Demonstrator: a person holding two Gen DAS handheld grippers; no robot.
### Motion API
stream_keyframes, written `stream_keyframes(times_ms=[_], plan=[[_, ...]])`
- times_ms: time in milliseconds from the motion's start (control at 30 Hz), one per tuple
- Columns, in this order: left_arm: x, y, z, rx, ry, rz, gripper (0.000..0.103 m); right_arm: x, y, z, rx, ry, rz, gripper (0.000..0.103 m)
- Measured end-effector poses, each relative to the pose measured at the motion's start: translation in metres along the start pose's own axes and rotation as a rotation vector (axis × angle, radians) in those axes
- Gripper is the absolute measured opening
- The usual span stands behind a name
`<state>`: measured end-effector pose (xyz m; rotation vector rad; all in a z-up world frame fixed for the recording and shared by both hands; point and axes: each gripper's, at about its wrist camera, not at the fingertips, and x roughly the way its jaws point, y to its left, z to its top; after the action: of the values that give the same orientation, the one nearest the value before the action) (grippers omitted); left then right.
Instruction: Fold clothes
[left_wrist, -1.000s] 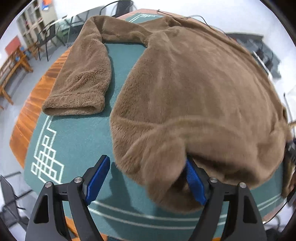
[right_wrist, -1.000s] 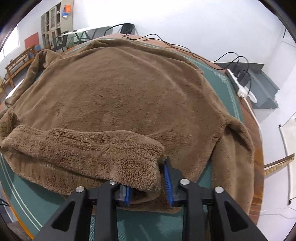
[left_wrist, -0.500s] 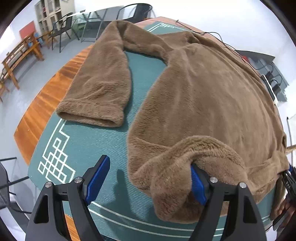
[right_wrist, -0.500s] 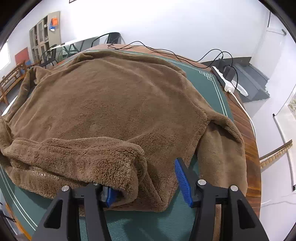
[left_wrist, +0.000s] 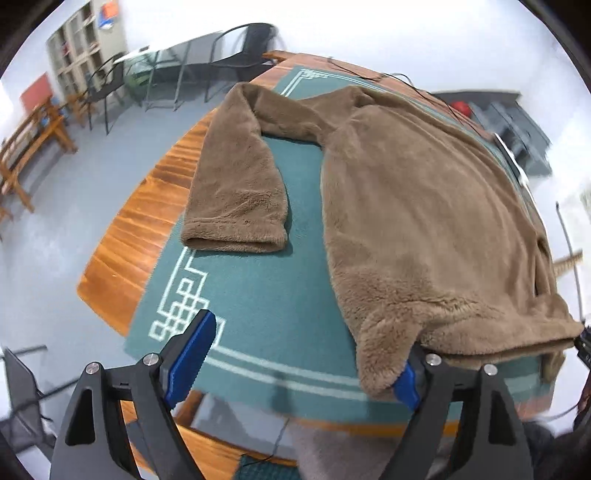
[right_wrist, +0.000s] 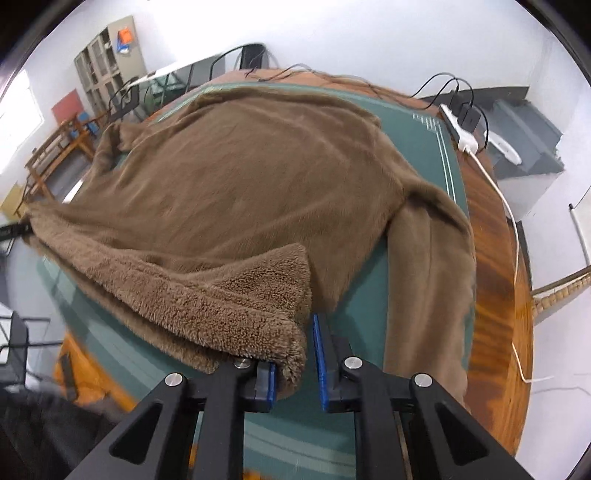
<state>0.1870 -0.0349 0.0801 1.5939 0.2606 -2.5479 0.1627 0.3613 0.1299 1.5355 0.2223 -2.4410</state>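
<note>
A brown fleece sweater (left_wrist: 417, 206) lies spread on a green table mat (left_wrist: 258, 295). Its left sleeve (left_wrist: 236, 184) lies flat beside the body. My left gripper (left_wrist: 295, 365) is open wide at the near table edge; the sweater's hem corner (left_wrist: 380, 354) hangs over its right finger. In the right wrist view the sweater (right_wrist: 258, 184) fills the middle, its right sleeve (right_wrist: 428, 280) running toward me. My right gripper (right_wrist: 295, 363) has narrowed on the folded-back hem corner (right_wrist: 273, 310), which lies between the pads.
The wooden table edge (left_wrist: 122, 243) rings the mat. A power strip with plugs and cables (right_wrist: 461, 125) sits at the far right of the table. Chairs (left_wrist: 110, 88) and a shelf stand on the floor beyond.
Both grippers pulled back toward the near table edge, drawing the hem flatter. The right gripper opened half a second ago and has closed in again on the hem corner. The left stayed open.
</note>
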Motion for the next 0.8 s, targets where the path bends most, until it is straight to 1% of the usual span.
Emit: stream_keyframes(times_ms=[67,167,233,333,500,567,667,733,767,800], plan=[[-0.010,0.000,-0.008,0.037,0.006,0.005,0.088,-0.006,0.005,-0.015,0.002,0.051,0.025,0.017],[-0.009,0.005,-0.019,0.058,0.045,0.001,0.089,-0.006,0.012,-0.039,-0.002,0.123,0.037,0.017],[0.003,0.008,-0.029,0.061,0.096,0.008,0.089,-0.001,0.015,-0.052,0.015,0.167,0.054,0.017],[0.024,0.011,-0.045,0.067,0.172,0.007,0.089,0.008,0.020,-0.069,0.023,0.216,0.054,0.017],[0.058,0.002,-0.073,0.162,0.256,0.033,0.089,0.036,0.019,-0.095,0.038,0.300,0.018,0.017],[0.067,-0.002,-0.080,0.196,0.269,0.043,0.089,0.046,0.019,-0.102,0.034,0.321,-0.002,0.017],[0.074,-0.005,-0.084,0.234,0.266,0.050,0.089,0.049,0.019,-0.104,0.037,0.318,-0.021,0.017],[0.075,-0.006,-0.083,0.254,0.255,0.048,0.093,0.050,0.019,-0.104,0.038,0.312,-0.027,0.018],[0.075,-0.006,-0.083,0.275,0.249,0.044,0.094,0.049,0.019,-0.104,0.030,0.306,-0.029,0.021],[0.075,-0.006,-0.082,0.287,0.248,0.036,0.094,0.049,0.020,-0.105,0.020,0.299,-0.032,0.032]])
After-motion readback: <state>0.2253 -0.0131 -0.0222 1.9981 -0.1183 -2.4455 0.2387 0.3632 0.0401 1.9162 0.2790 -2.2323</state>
